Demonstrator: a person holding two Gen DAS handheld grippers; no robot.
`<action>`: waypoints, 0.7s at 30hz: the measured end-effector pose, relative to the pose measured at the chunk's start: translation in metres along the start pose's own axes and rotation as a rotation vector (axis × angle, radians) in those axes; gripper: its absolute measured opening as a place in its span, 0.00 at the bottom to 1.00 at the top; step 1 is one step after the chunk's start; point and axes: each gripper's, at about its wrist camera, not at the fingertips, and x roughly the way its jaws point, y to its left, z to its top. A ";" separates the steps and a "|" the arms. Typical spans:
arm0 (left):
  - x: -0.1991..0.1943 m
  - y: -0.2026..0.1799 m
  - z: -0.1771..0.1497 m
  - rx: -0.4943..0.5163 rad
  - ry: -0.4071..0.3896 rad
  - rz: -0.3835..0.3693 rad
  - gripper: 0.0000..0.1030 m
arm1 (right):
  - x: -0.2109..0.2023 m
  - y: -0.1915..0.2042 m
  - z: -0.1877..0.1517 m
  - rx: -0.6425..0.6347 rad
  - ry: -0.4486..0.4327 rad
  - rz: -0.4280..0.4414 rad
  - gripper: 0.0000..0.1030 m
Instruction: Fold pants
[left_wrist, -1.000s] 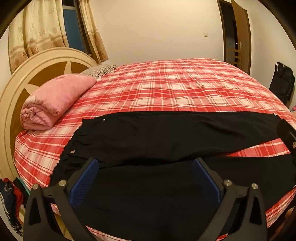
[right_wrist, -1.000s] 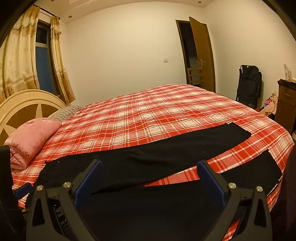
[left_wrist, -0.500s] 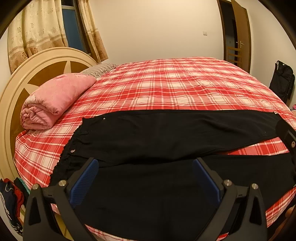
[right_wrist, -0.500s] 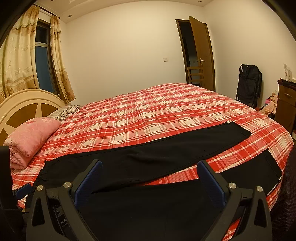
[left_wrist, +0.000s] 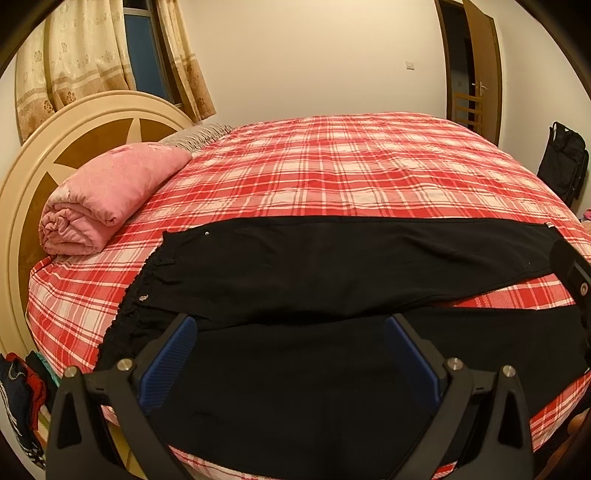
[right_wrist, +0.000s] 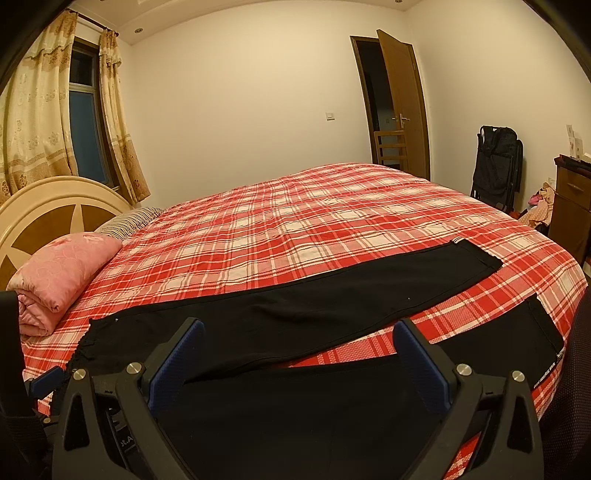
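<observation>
Black pants (left_wrist: 332, 266) lie spread flat across the near side of a red plaid bed (left_wrist: 351, 166), waistband to the left, both legs running right and splayed apart. My left gripper (left_wrist: 291, 336) hovers open above the near leg close to the waist, nothing between its blue pads. In the right wrist view the same pants (right_wrist: 314, 314) stretch to the hems at the right. My right gripper (right_wrist: 299, 339) is open over the near leg, holding nothing. Part of the right gripper shows at the left view's right edge.
A rolled pink quilt (left_wrist: 107, 195) rests by the round headboard (left_wrist: 74, 140) at left. A striped pillow (right_wrist: 129, 219) lies behind it. A black bag (right_wrist: 496, 166), a wooden cabinet (right_wrist: 570, 206) and an open door (right_wrist: 400, 103) stand beyond the bed. Clothes (left_wrist: 22, 387) lie beside the bed.
Both grippers have barely shifted; the views are almost the same. The pants lie as before and both pairs of jaws stay wide apart.
</observation>
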 end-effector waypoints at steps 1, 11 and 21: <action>0.000 0.000 0.000 0.000 0.001 0.000 1.00 | 0.000 0.000 0.000 0.000 0.000 0.000 0.99; 0.000 -0.001 0.000 -0.001 0.001 0.001 1.00 | 0.000 0.000 0.000 0.001 0.001 0.000 0.99; 0.000 -0.002 -0.002 -0.001 0.002 0.001 1.00 | 0.000 -0.001 0.000 0.000 0.005 0.001 0.99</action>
